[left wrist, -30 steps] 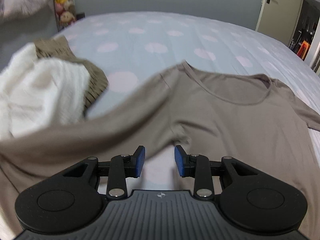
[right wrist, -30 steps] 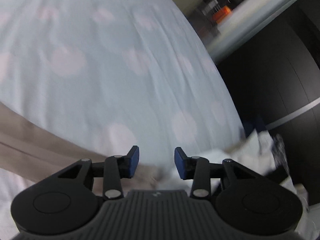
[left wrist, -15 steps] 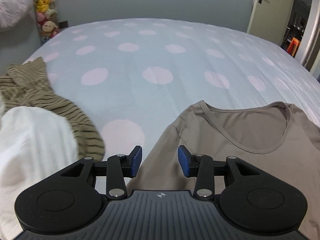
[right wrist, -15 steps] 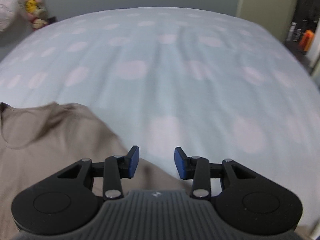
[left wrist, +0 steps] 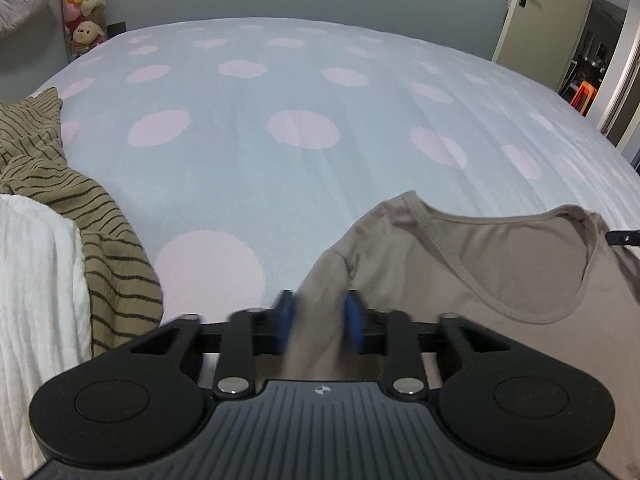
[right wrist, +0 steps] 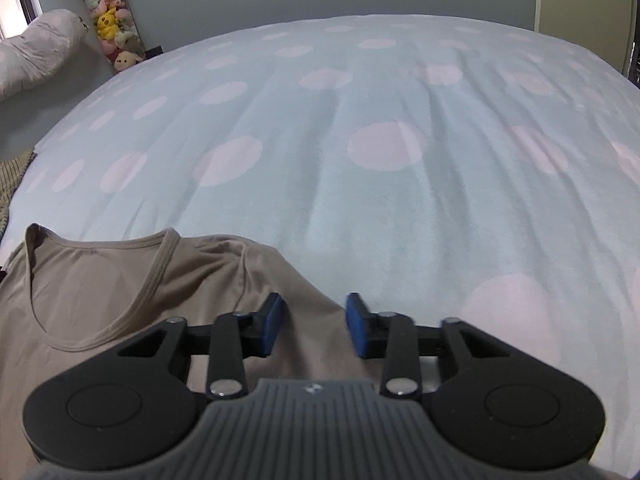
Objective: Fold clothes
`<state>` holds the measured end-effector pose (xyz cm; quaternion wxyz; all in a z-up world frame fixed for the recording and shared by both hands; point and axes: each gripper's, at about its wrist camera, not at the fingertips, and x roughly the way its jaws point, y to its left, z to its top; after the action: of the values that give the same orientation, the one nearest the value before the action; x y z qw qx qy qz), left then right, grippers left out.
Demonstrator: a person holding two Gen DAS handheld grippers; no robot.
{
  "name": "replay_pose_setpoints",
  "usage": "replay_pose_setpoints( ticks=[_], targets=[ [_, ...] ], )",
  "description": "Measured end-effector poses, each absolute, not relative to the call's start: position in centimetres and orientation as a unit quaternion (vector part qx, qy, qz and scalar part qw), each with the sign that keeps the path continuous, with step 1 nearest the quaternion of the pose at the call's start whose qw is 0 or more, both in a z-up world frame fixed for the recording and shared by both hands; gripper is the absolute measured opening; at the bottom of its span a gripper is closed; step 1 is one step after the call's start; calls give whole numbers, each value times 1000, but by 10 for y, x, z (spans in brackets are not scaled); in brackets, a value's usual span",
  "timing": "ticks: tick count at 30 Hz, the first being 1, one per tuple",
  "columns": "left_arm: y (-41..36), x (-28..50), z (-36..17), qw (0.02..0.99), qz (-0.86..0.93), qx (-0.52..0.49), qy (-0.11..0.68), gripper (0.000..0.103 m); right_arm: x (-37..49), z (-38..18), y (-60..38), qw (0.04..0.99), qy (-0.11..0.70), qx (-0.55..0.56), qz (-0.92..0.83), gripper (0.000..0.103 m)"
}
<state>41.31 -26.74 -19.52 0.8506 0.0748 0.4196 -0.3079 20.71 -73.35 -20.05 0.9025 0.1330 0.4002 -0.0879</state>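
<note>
A taupe long-sleeved shirt (left wrist: 500,264) lies face up on the near part of a bed (left wrist: 304,92) covered in pale blue fabric with pink dots, neckline toward the far side of the bed. Left gripper (left wrist: 320,326): jaws have just been closing, and the left wrist view shows a ridge of the shirt's shoulder and sleeve fabric bunched up between the blue pads (left wrist: 285,320), which are blurred; the cloth fills the gap and both pads look pressed against it, so I read this as a pinch on the shirt. Right gripper (right wrist: 314,326): jaws have also just been closing, but the right wrist view shows the blue pads (right wrist: 271,326) standing apart over the opposite shoulder of the shirt (right wrist: 100,280), the fabric lying flat beneath and between them; no visible squeeze on the cloth. The right-hand pad sits near the shoulder's outer edge, where the bedspread (right wrist: 400,200) begins. At the far right edge of the left wrist view a dark tip of the other tool shows just beside the shirt's collar. To the left of the shirt, well apart from it, a striped olive garment (left wrist: 80,216) lies crumpled, partly under a white ribbed cloth (left wrist: 36,300). A column of plush toys (left wrist: 82,4) stands at the far left corner of the room, and a door (left wrist: 532,20) stands open at the right.
</note>
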Motion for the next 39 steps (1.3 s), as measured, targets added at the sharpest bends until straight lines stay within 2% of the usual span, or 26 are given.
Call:
replay_pose_setpoints(
  ticks=[1, 5, 16, 22, 26, 28, 29, 30, 39],
  targets=[
    [-267, 414, -194, 850, -308, 70, 422, 2, 206, -200, -732, 903, 399, 134, -82, 19],
    [-269, 414, -188, 851, -308, 73, 420, 0, 202, -198, -717, 905, 412, 90, -58, 3],
    [-285, 446, -151, 881, -250, 100, 388, 0, 227, -172, -731, 908, 389, 61, -146, 2],
    [-302, 456, -181, 865, -232, 146, 419, 0, 238, -193, -737, 894, 413, 71, -157, 3],
    [-303, 450, -192, 857, -234, 170, 426, 5, 236, -200, -738, 890, 420, 91, -152, 8],
    [-297, 449, -185, 852, -235, 168, 437, 19, 232, -195, -739, 890, 419, 100, -150, 16],
    [-291, 448, -179, 852, -235, 164, 438, 19, 228, -191, -739, 891, 416, 102, -150, 25],
    [-282, 444, -172, 853, -238, 157, 436, 19, 221, -186, -738, 894, 410, 105, -149, 29],
    [-180, 381, -91, 863, -233, 136, 427, 24, 114, -155, -691, 902, 384, 152, -123, 31]
  ],
)
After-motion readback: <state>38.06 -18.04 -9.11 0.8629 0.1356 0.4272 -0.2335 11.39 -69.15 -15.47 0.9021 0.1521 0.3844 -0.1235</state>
